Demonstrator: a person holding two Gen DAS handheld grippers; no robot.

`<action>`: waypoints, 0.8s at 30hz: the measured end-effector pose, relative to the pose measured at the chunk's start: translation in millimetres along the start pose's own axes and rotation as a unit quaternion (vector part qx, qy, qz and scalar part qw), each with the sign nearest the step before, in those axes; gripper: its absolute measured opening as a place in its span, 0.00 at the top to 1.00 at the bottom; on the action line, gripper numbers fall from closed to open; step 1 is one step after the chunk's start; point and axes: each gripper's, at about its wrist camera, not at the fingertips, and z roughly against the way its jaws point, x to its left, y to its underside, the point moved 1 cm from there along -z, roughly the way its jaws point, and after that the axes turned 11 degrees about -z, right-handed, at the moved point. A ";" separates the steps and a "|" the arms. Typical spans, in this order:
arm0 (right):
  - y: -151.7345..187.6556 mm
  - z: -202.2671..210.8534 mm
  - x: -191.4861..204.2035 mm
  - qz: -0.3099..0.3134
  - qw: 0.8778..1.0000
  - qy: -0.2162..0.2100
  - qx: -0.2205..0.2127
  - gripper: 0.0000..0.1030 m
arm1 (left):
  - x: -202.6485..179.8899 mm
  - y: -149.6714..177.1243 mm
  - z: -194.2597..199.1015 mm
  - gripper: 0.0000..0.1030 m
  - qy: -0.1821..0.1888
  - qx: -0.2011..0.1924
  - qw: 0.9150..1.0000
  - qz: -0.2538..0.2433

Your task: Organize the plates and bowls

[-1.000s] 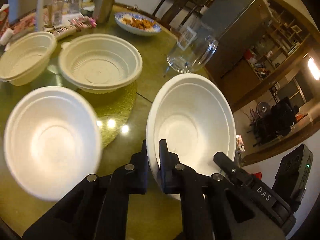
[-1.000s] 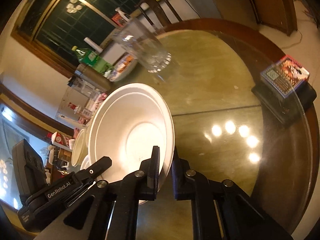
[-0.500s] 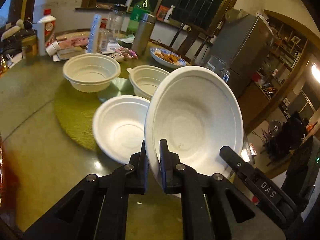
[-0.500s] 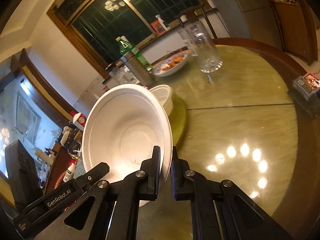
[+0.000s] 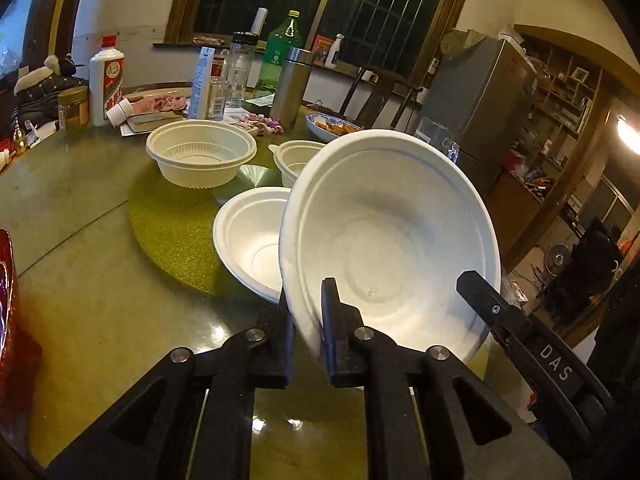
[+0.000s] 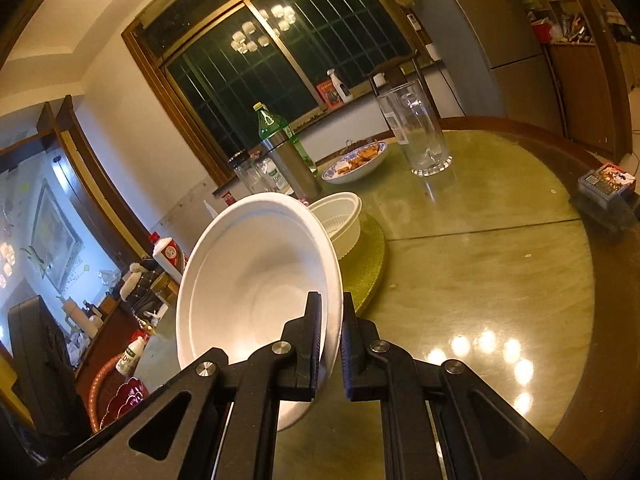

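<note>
Both grippers' jaws were clamped on one white bowl (image 5: 384, 248), left gripper (image 5: 306, 332), right gripper (image 6: 330, 344); three bowls sat unstacked on the bench (image 5: 80, 288), so little seemed done.

We see open surface (image 6: 480, 264) to the right of the round green mat (image 5: 176, 236), bare up to the tall glass (image 6: 416, 132) at its far side and the small box (image 6: 606, 184) by the rim. On the mat itself three white bowls (image 5: 200, 156) crowd together, and beyond the mat bottles (image 5: 280, 60), a steel flask (image 5: 292, 88) and a dish of food (image 6: 356, 160) wall off the far edge. Left of the mat we find a bare strip of surface running to a red object (image 5: 12, 300) at the near edge.
</note>
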 end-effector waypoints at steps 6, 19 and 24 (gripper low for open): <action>3.0 -0.4 2.3 0.012 1.000 -0.010 -0.018 0.92 | 2.4 2.1 1.4 0.90 -0.003 -0.018 1.000 -0.003; 4.8 -3.6 -0.1 0.009 1.000 -0.008 -0.014 0.91 | 2.5 7.9 -0.5 0.90 -0.003 -0.021 1.000 -0.011; 5.4 -4.9 -1.0 0.013 1.000 -0.007 -0.016 0.91 | 2.0 8.5 0.1 0.90 -0.005 -0.023 1.000 -0.012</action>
